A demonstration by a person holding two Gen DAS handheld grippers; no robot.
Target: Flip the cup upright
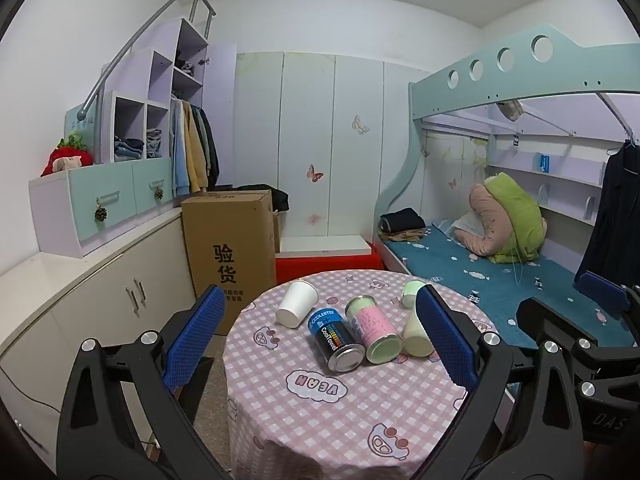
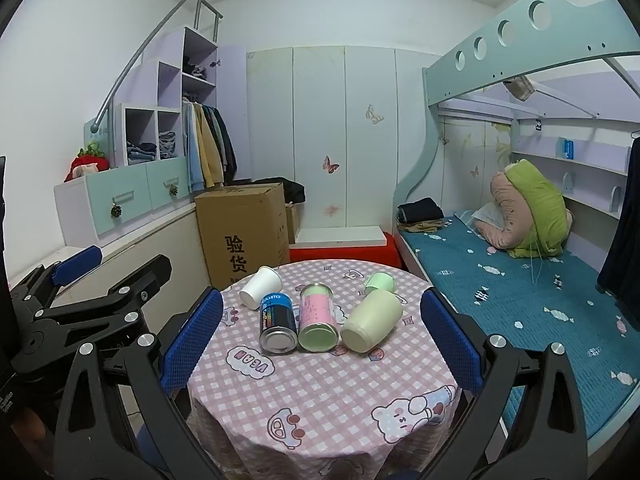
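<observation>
A round table with a pink checked cloth (image 1: 320, 420) (image 2: 320, 400) holds several containers lying on their sides. A white paper cup (image 1: 297, 303) (image 2: 261, 287) lies at the back left. A dark blue can (image 1: 335, 341) (image 2: 277, 327) and a pink-and-green can (image 1: 373, 331) (image 2: 318, 317) lie side by side in the middle. A pale green cup (image 1: 414, 332) (image 2: 372, 322) lies at the right, with a small green cup (image 1: 412, 293) (image 2: 381, 282) behind it. My left gripper (image 1: 320, 344) is open above the table's near side. My right gripper (image 2: 322, 344) is open too. Both are empty.
A tall cardboard box (image 1: 230, 248) (image 2: 244, 236) stands on the floor behind the table's left. A low white cabinet (image 1: 80, 312) runs along the left wall. A bunk bed with a blue mattress (image 1: 500, 280) (image 2: 520, 300) is to the right. A red stool (image 1: 328, 266) stands behind the table.
</observation>
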